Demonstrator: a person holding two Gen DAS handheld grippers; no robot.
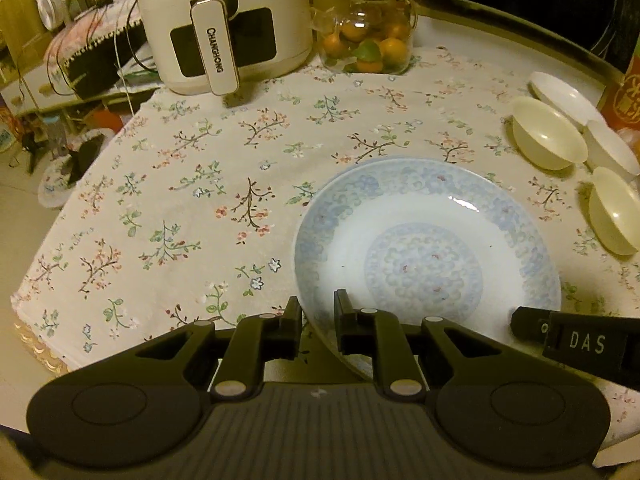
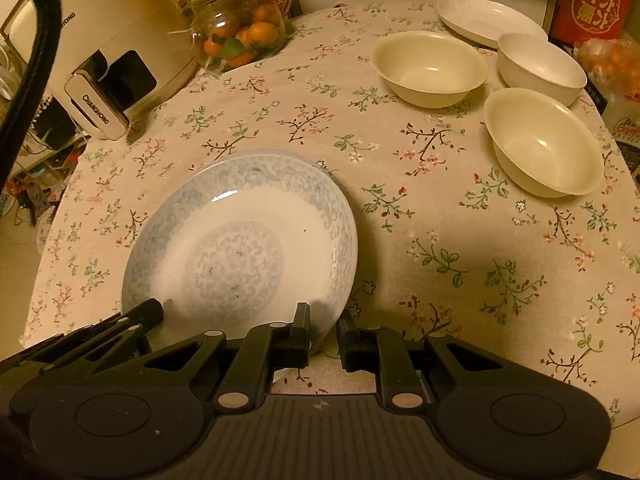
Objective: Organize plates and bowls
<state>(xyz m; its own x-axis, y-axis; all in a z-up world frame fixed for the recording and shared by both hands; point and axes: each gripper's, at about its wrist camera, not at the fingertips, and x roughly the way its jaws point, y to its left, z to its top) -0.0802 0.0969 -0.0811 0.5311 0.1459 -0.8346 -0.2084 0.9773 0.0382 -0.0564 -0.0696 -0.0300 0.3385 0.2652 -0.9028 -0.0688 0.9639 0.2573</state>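
Note:
A blue-patterned plate [image 1: 428, 240] lies on the floral tablecloth; it also shows in the right wrist view [image 2: 240, 240], seemingly atop a second like plate. My left gripper [image 1: 318, 312] straddles the plate's near left rim, jaws narrow around it. My right gripper [image 2: 324, 328] straddles its near right rim the same way. Three cream bowls [image 2: 430, 66] [image 2: 542, 68] [image 2: 544, 140] and a white plate [image 2: 490, 20] stand at the far right; one bowl also shows in the left wrist view [image 1: 546, 138].
A white Changhong appliance [image 1: 220, 20] stands at the back left, next to a glass jar of oranges [image 1: 368, 36]. A red box [image 2: 592, 0] sits at the back right. The table edge [image 1: 36, 344] drops off at the left.

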